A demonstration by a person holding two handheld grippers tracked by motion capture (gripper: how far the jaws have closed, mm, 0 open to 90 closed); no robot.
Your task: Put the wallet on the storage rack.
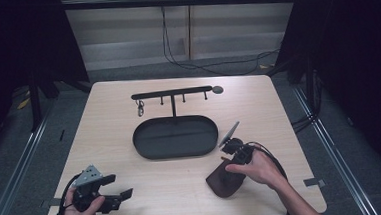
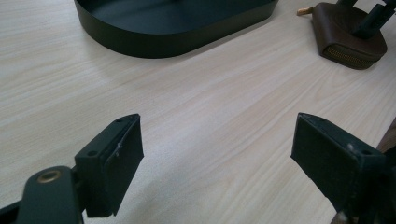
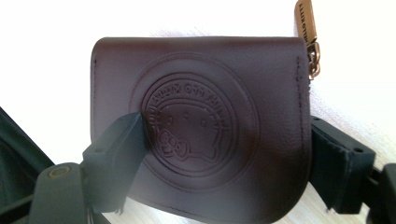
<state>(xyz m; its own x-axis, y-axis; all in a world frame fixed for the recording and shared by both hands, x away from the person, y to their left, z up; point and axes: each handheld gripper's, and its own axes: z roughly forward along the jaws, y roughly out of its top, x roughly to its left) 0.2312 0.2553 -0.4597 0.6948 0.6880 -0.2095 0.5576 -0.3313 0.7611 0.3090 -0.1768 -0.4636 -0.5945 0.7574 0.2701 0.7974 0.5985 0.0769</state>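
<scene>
The right gripper (image 1: 230, 161) stood tilted over a dark brown leather coin pouch (image 3: 201, 126) at the near right of the pale wooden bench (image 1: 110, 142), its jaws on either side of the pouch; whether they pressed it was unclear. The right gripper view alone showed the embossed round emblem and brass zip pull (image 3: 307, 28). The left gripper (image 2: 217, 163) hovered near-left, jaws wide apart, before the black oval metal tray (image 2: 173, 35).
</scene>
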